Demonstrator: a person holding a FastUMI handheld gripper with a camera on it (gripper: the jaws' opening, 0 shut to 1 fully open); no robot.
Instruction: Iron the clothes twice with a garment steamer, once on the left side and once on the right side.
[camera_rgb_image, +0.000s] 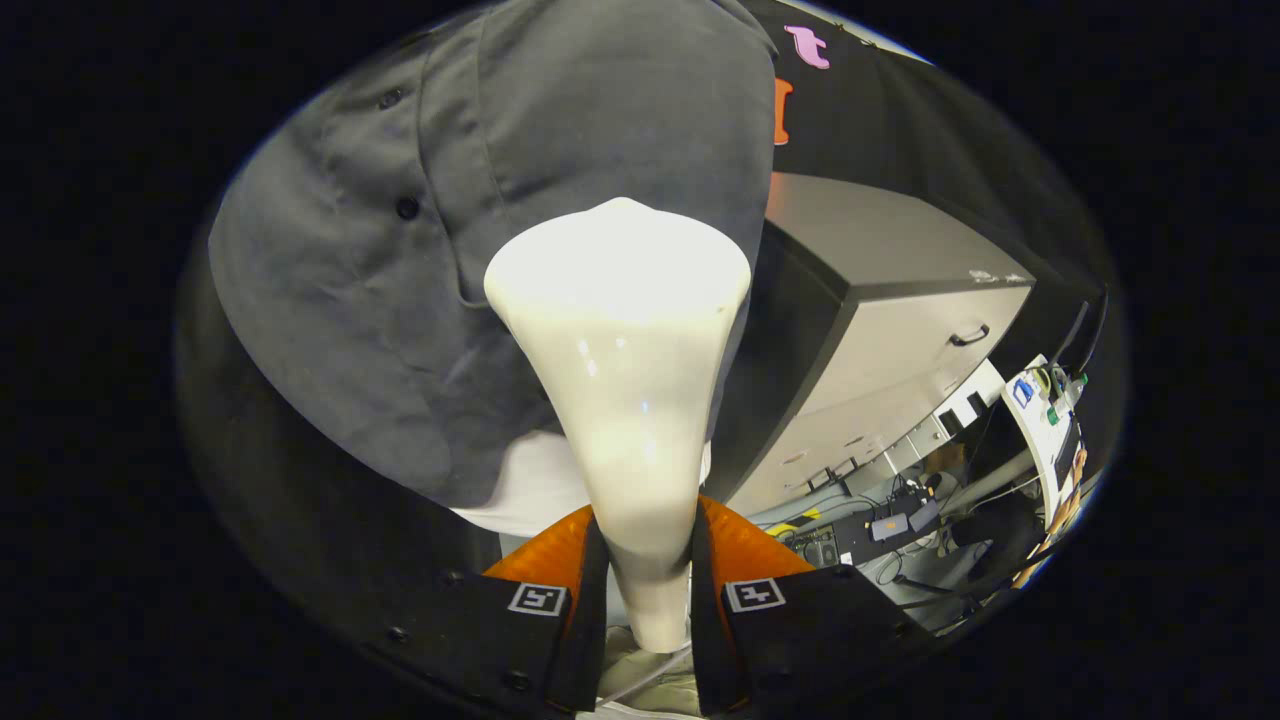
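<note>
Gripper: the tongs (640, 590) are clamped narrow on the garment steamer (625, 400), both fingers pressing its slim white handle from either side.
Steamer: it rises from between the fingers and widens into a broad head just ahead of them, the head held up against the shirt.
Shirt: the grey button-front shirt (400, 250) hangs beyond the fingers; the steamer head covers its right half, beside the line of dark buttons (407, 208).
Surroundings: a grey cabinet (900, 330) with a drawer handle stands right of the shirt, cables and small devices on the floor below it.
</note>
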